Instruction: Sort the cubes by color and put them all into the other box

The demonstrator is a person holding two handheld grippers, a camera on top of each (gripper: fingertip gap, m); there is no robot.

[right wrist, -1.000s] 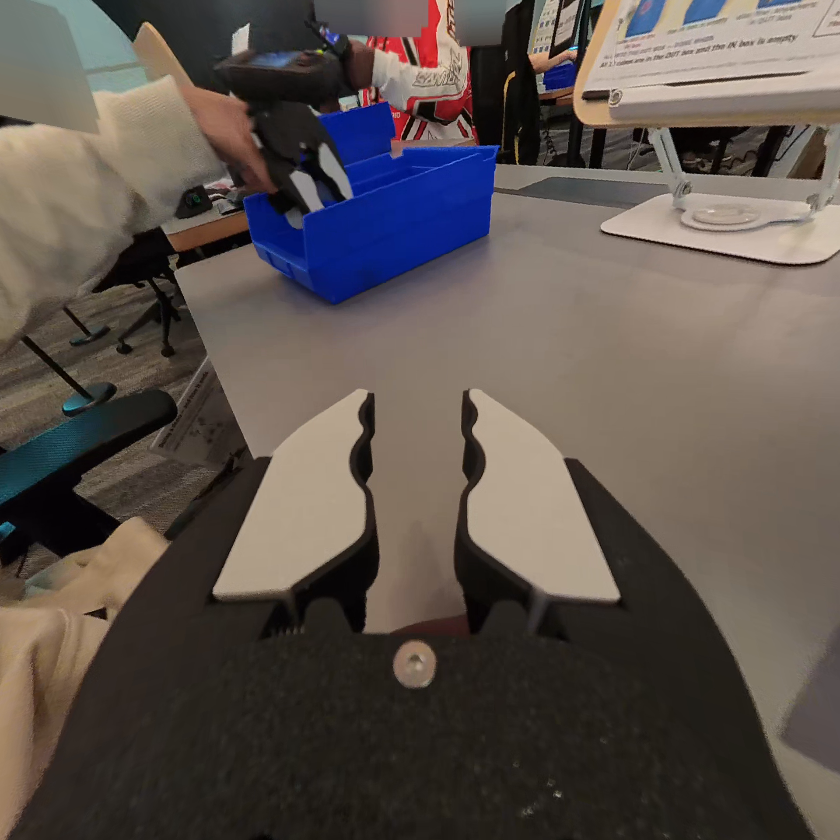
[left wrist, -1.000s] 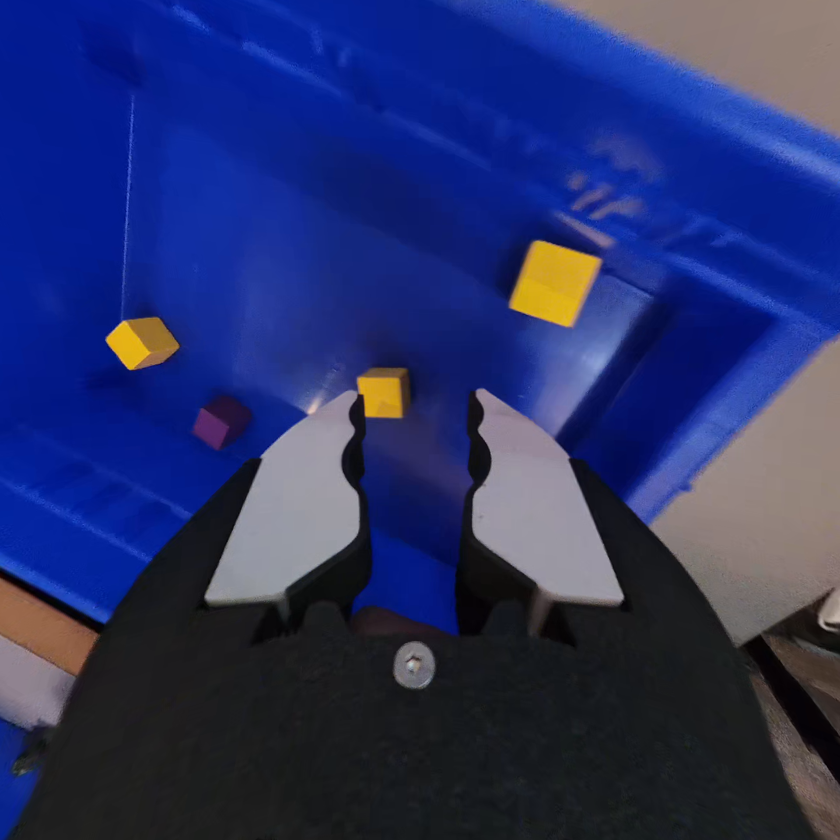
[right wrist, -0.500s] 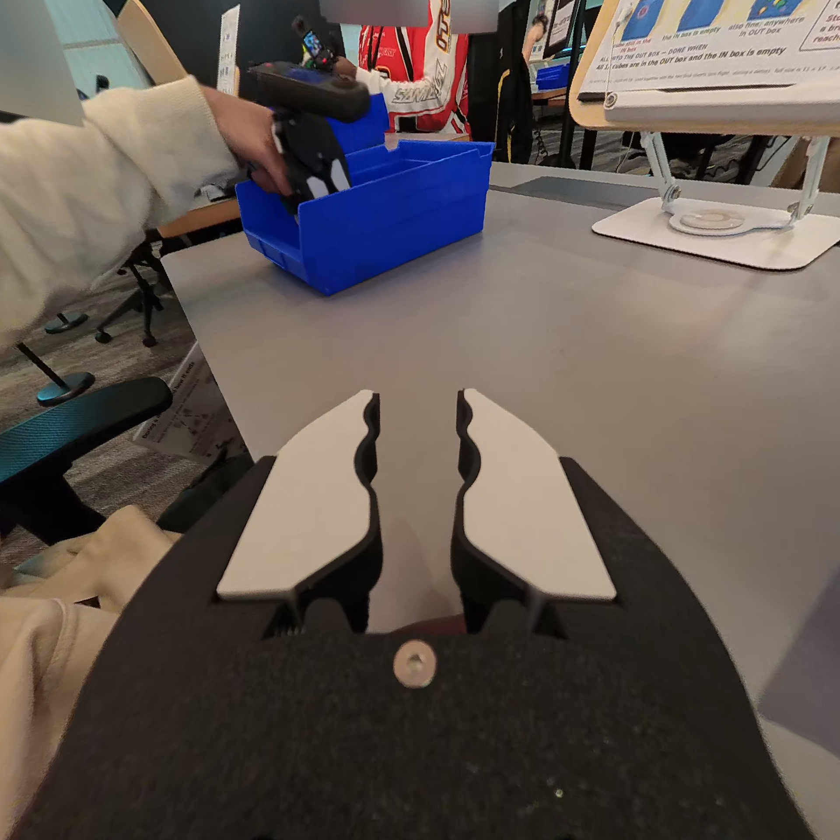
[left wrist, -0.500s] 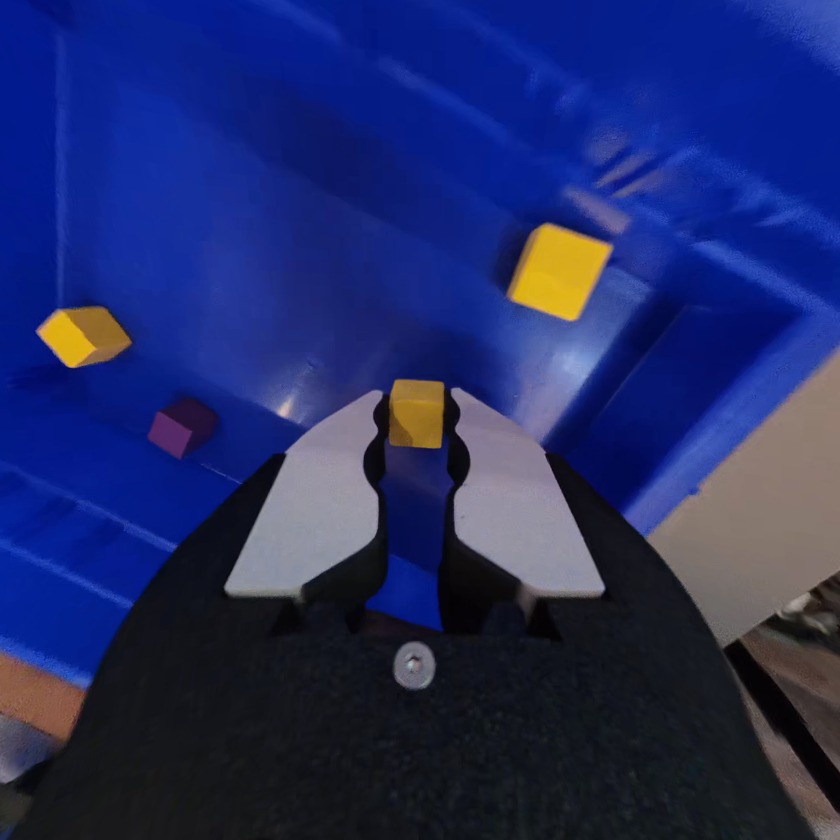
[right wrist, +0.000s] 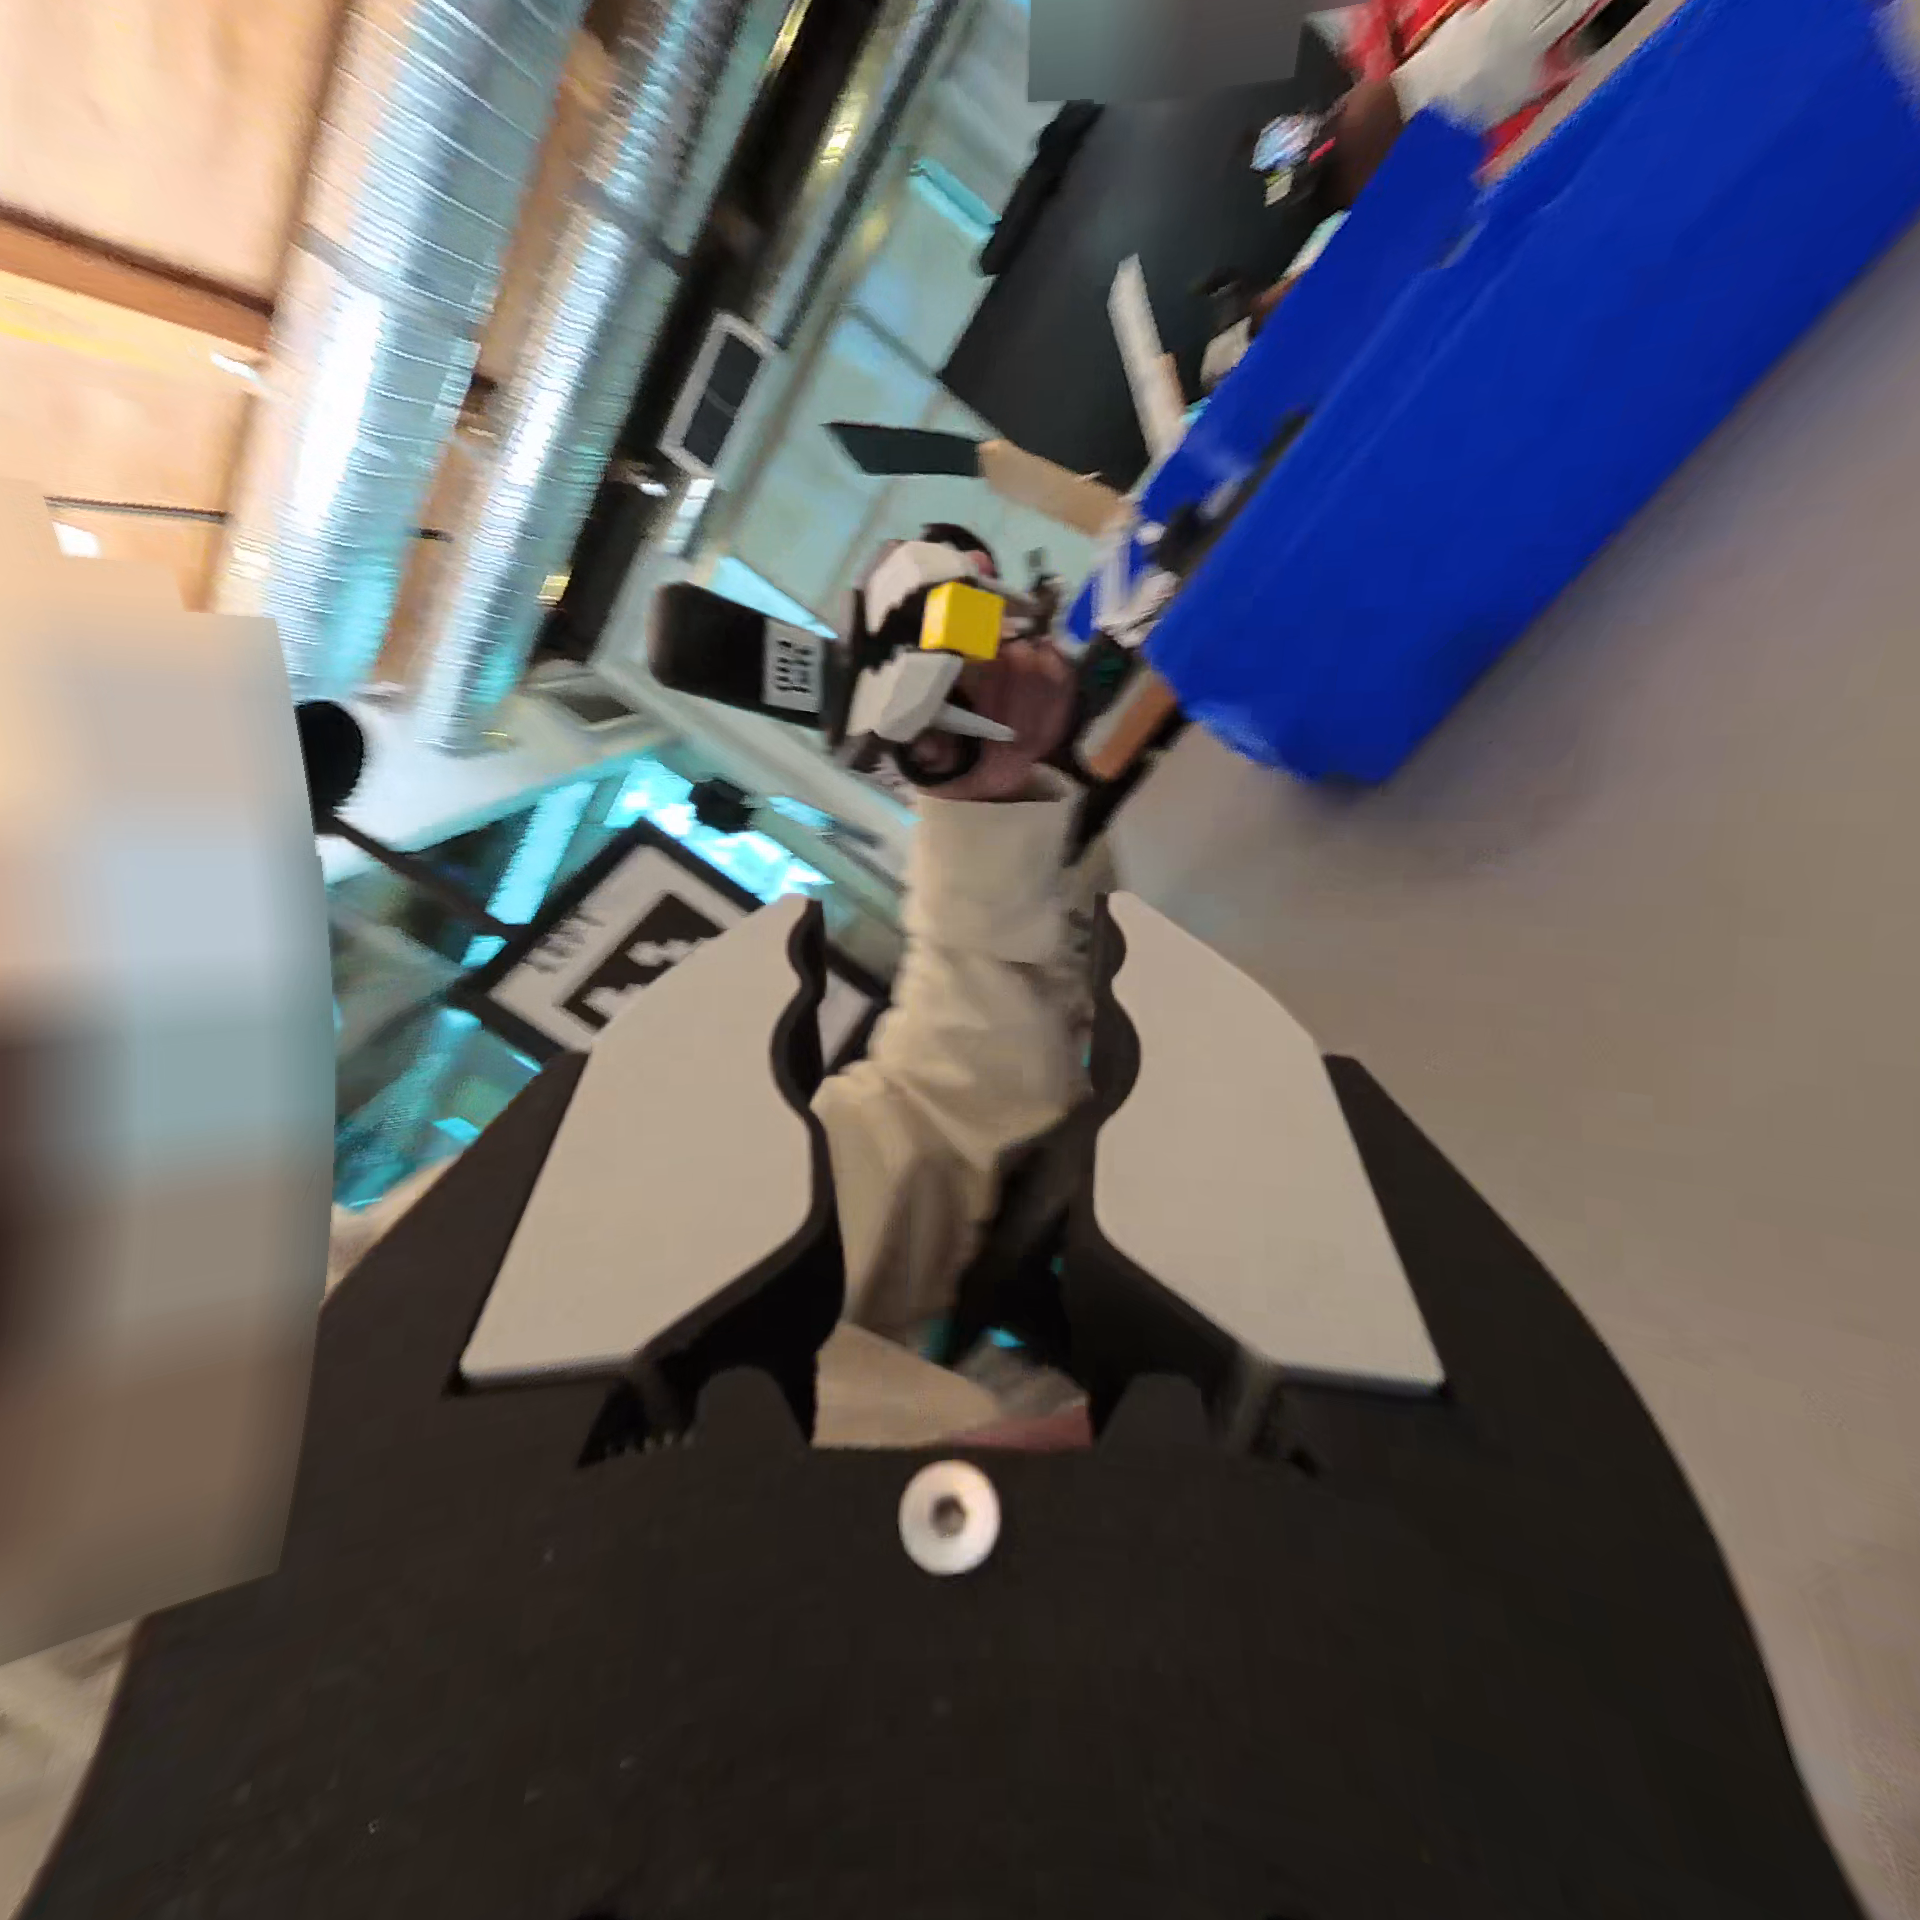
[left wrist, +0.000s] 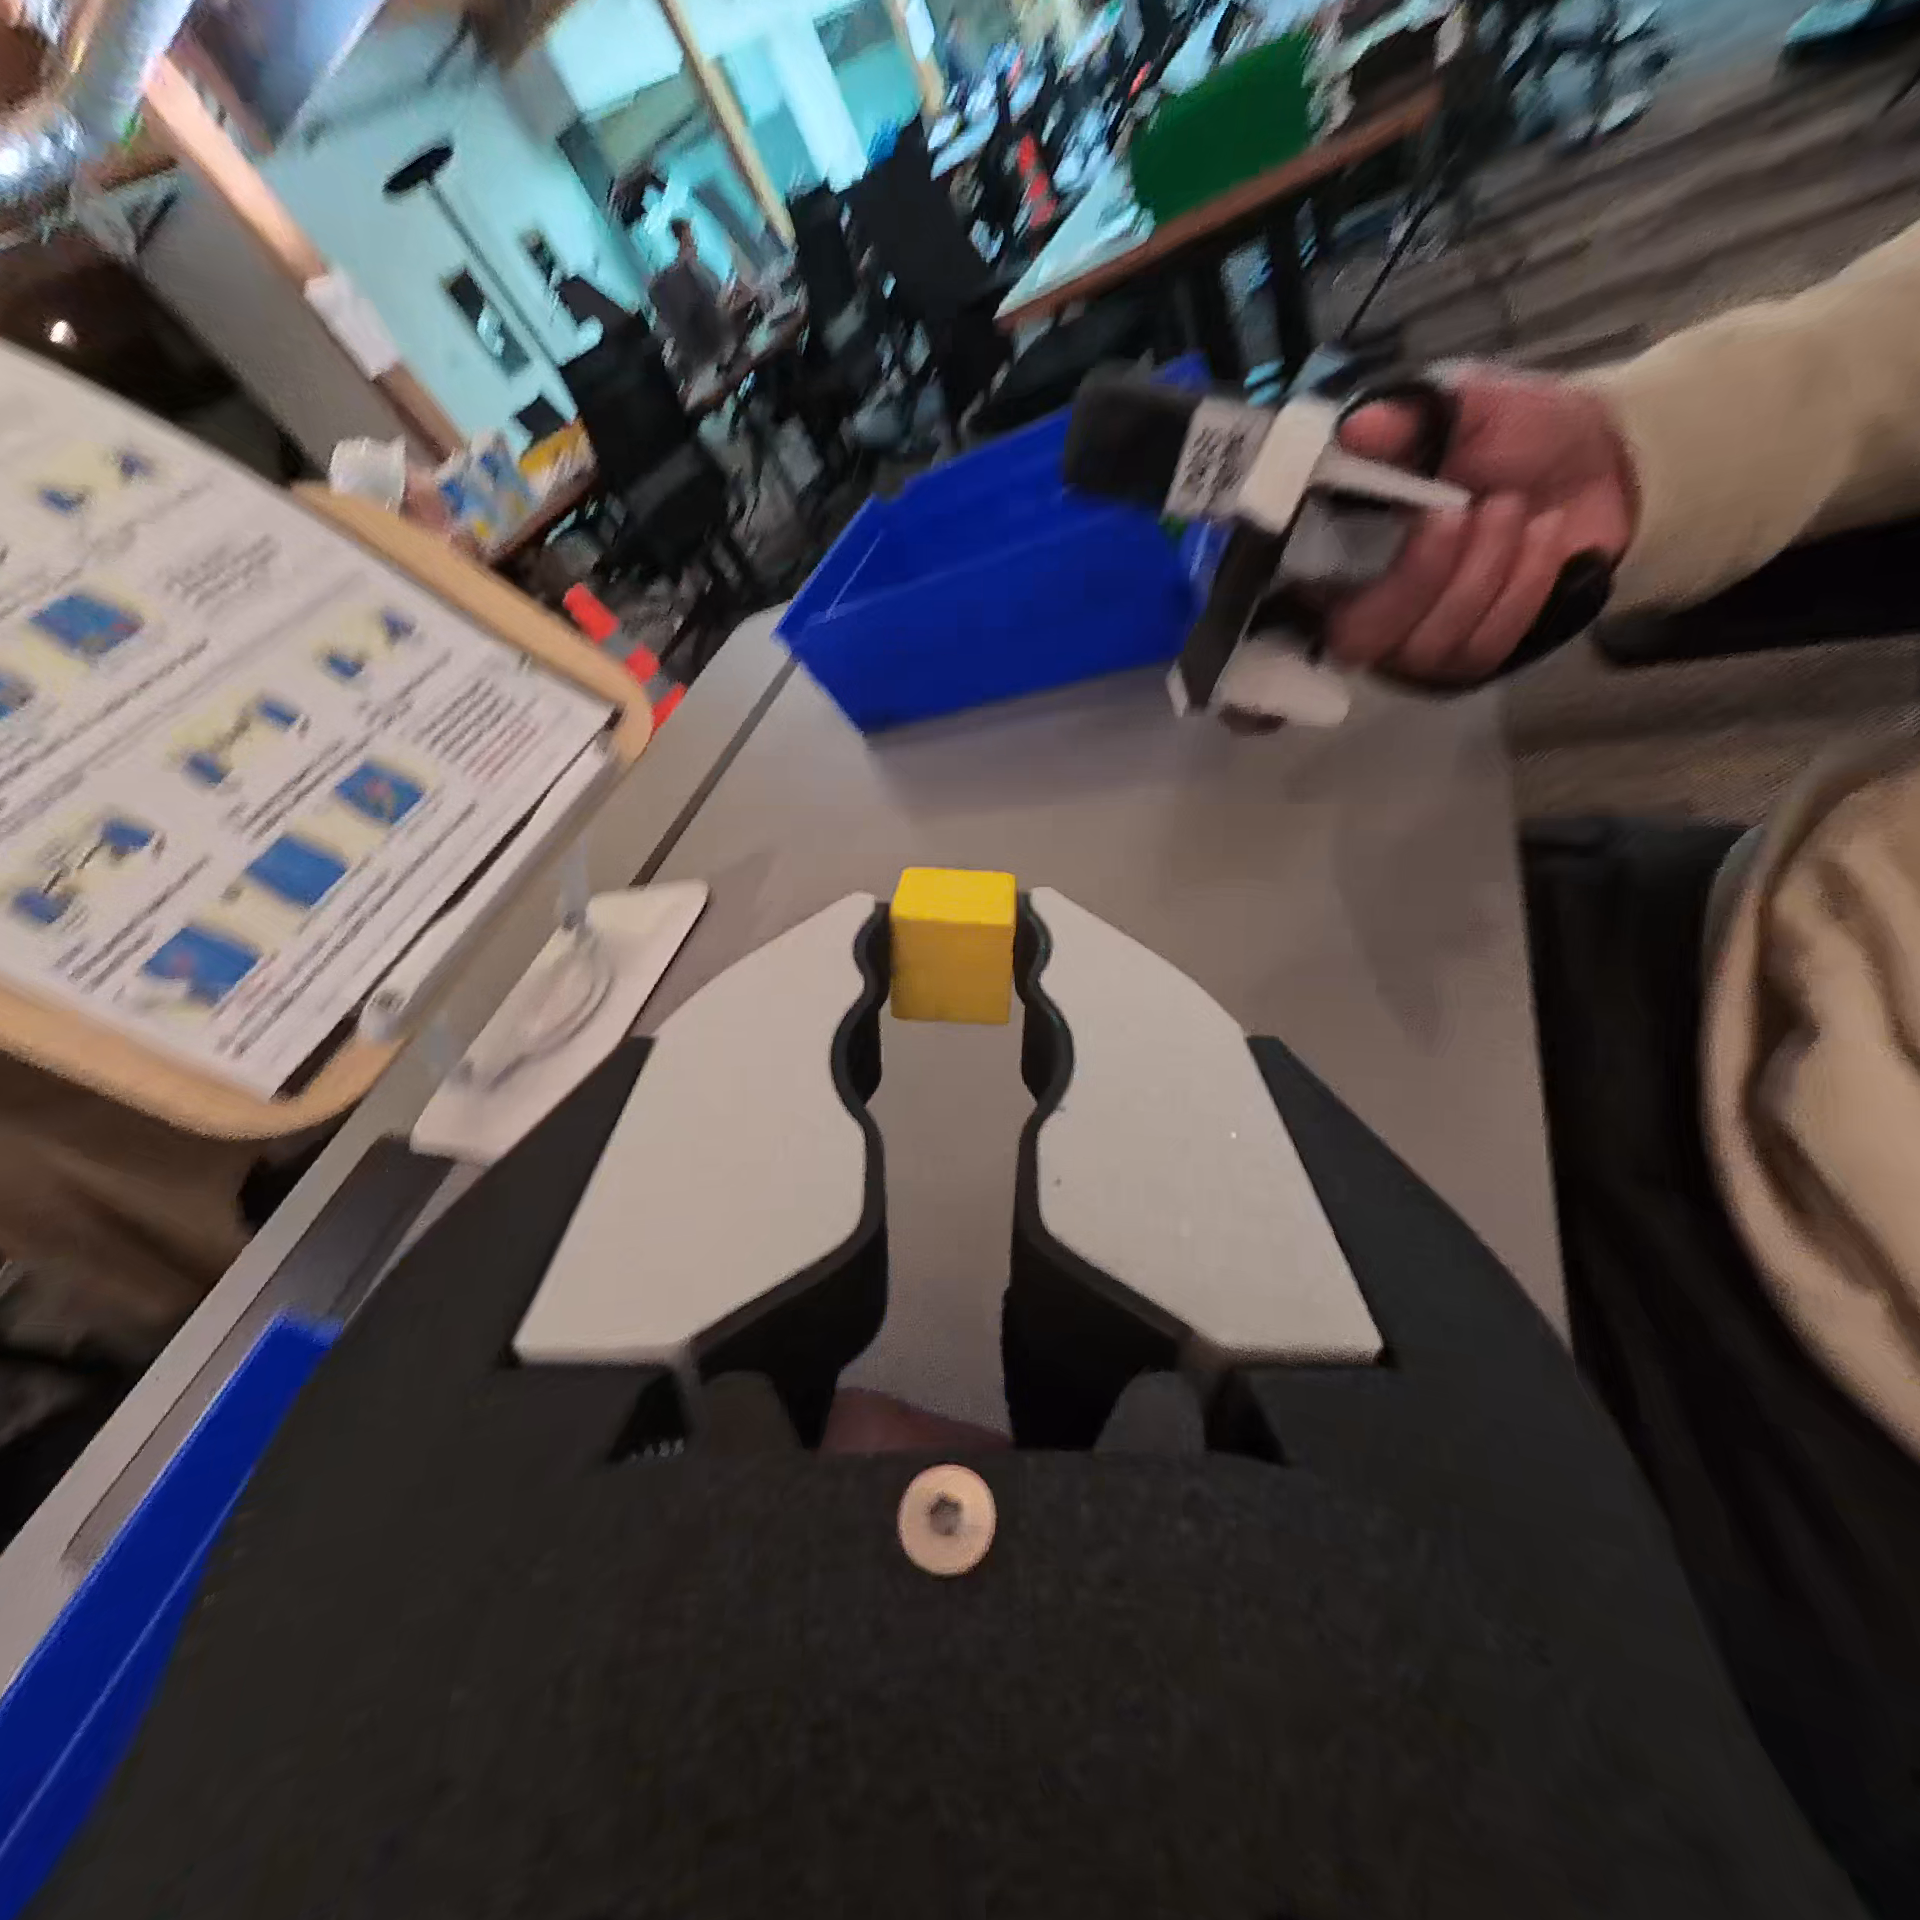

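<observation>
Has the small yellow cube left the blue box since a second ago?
Yes. The yellow cube, clamped in the left gripper, is now up out of that box, over the grey table, facing the other blue box.

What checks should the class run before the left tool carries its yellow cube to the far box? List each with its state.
1. Cube held between the left tool tips: ok.
2. Cube lifted off the table: ok.
3. Far box in sight: ok.
4. Right tool open, holding nothing: ok.
5. Right tool beside the far box, maybe crowding the drop: cannot tell.
6. Yellow group's spot inside the box: cannot tell.
</observation>
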